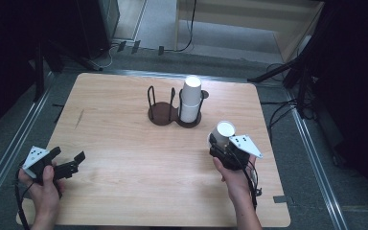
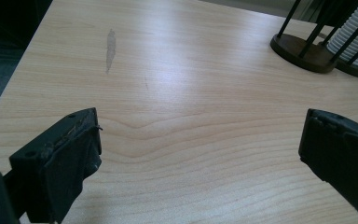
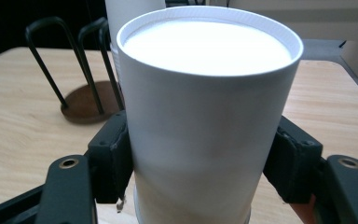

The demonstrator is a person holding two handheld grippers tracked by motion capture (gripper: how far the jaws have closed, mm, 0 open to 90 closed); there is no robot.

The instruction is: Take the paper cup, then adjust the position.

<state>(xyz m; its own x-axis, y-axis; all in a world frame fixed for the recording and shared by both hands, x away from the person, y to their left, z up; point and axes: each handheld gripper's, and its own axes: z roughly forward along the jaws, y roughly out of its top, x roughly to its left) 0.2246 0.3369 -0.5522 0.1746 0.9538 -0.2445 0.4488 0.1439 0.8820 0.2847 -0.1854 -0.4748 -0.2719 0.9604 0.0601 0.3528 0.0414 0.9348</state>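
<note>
Gripping a white paper cup (image 1: 223, 132) by its sides, the right tongs (image 1: 220, 143) are pinching it between their two black pads, with the cup's flat end facing the camera in the right gripper view (image 3: 205, 116). Seen from above, the cup is being held just over the worktop (image 1: 124, 158) toward its right edge, in front of the holder and apart from it.

A dark wire cup holder (image 1: 175, 108) is standing near the middle of the worktop's far edge. Its right ring is carrying a stack of white cups (image 1: 190, 98), and its left ring (image 1: 160, 108) is sitting empty. The left tongs (image 1: 74, 163) are resting near the front left corner, spread wide with nothing between them, as the left gripper view is showing over bare wood (image 2: 196, 135).

The step in hand is likely moving a single cup between the holder and the worktop. Doing it well is probably a matter of keeping the squeeze gentle, since thin paper walls are likely to buckle under a hard pinch. Keeping the cup level with the tongs, and steering it clear of the holder's upright wires, should be helping avoid a snag or a tipped stack.
</note>
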